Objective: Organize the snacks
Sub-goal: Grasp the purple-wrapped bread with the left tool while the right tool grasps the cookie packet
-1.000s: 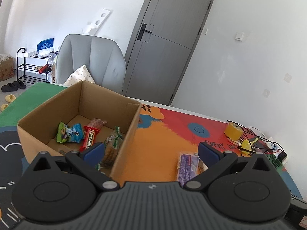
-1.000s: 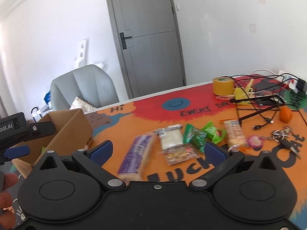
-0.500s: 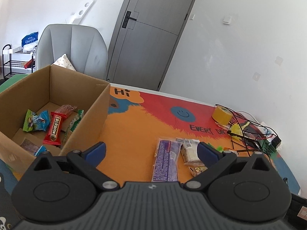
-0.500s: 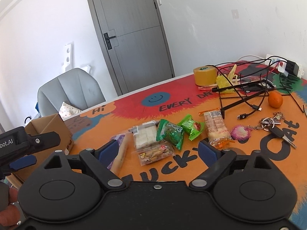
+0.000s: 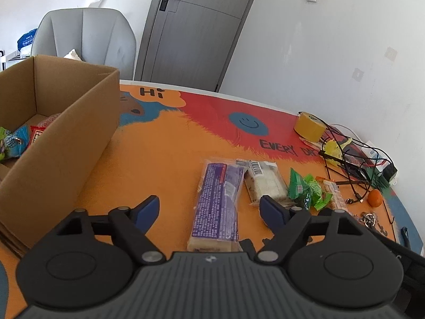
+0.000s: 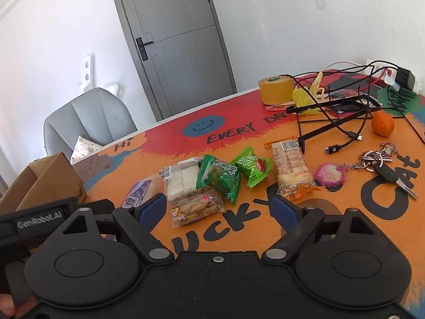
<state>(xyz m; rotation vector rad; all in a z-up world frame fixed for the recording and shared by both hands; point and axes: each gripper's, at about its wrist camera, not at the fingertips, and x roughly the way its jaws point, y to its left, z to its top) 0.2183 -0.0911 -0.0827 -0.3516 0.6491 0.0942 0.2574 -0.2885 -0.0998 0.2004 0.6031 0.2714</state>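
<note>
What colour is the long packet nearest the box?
Purple, clearest in the left wrist view.

We observe a roll of yellow tape [image 6: 275,88], tangled black cables [image 6: 342,122], an orange fruit [image 6: 382,124], a bunch of keys [image 6: 382,166] with a pink fob [image 6: 330,173], a grey chair [image 5: 85,38] and a grey door [image 6: 175,37].
</note>
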